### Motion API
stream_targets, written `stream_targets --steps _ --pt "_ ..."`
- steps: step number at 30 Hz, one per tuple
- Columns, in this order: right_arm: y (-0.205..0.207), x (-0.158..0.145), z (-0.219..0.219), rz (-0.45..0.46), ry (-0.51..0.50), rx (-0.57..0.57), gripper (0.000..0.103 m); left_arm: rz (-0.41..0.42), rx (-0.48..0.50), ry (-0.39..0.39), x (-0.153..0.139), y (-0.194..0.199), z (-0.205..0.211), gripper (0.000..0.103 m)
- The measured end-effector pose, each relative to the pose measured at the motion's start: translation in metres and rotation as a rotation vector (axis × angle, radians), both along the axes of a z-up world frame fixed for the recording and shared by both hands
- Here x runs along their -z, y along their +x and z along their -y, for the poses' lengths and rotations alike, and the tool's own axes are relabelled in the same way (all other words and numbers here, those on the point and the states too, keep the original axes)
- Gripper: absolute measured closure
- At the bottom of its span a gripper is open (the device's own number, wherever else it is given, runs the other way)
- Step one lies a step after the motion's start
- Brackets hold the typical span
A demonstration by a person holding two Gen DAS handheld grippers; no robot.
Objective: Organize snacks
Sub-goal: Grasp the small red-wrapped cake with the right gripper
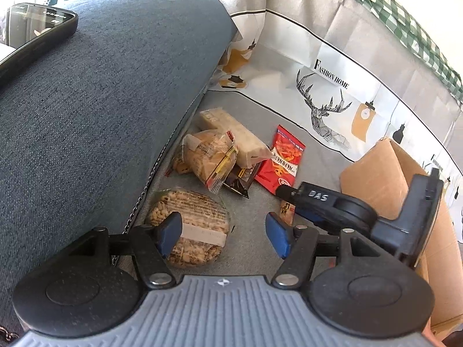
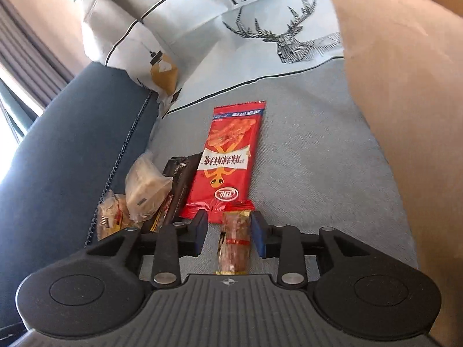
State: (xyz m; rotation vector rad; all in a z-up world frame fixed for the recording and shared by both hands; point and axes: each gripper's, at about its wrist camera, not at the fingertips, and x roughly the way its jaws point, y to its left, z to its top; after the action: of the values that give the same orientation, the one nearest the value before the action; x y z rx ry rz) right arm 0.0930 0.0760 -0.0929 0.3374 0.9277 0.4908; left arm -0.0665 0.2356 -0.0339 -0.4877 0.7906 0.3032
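left wrist view:
left gripper [image 1: 224, 232]: spread wide and gripping nothing; it hovers over the grey sofa seat [image 1: 251, 202], its left pad in front of the round peanut-brittle pack [image 1: 188, 228].
round peanut-brittle pack: lies flat on the seat against the blue cushion [image 1: 101, 115], the nearest loose snack to this gripper, so probably the next one it goes for.
snack pile [image 1: 220, 156]: clear-wrapped biscuits, a long pale bar and a dark wrapper heaped by the cushion's edge, overlapping, not yet sorted.
red chip packet [image 1: 282, 159]: flat on the seat just right of the pile.
right gripper [image 1: 285, 192]: seen from the side, reaching in low over a small snack near the red packet.
cardboard box [image 1: 382, 179]: stands open at the right, near the snacks; likely where they are meant to go.
phone [image 1: 34, 34]: rests on top of the cushion, apart from the work.

right wrist view:
right gripper [image 2: 230, 232]: partly spread, straddling the small clear-wrapped sausage stick [image 2: 234, 240]; a gap shows on the left side, so the stick is not pinched.
small clear-wrapped sausage stick: lies lengthwise on the seat between the pads, its top end over the red chip packet's [image 2: 231, 156] lower edge.
cardboard box [image 2: 405, 101]: its wall fills the right side, close for a short carry.
judgement: the gripper is lined up along the stick to close across its narrow width.
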Motion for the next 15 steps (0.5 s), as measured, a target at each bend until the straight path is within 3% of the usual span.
stream_targets --steps 5,9,15 --pt "-0.011 -0.004 -0.02 0.108 -0.167 -0.073 0.08 -0.006 0.002 0.006 0.001 0.003 0.0 0.034" --pt "-0.016 -0.008 -0.014 0.132 -0.228 -0.057 0.081 -0.024 0.004 0.019 0.003 0.007 0.001 0.034" --pt "-0.033 -0.017 0.007 0.102 -0.238 -0.095 0.081 -0.075 0.02 0.053 0.008 0.014 0.006 0.029"
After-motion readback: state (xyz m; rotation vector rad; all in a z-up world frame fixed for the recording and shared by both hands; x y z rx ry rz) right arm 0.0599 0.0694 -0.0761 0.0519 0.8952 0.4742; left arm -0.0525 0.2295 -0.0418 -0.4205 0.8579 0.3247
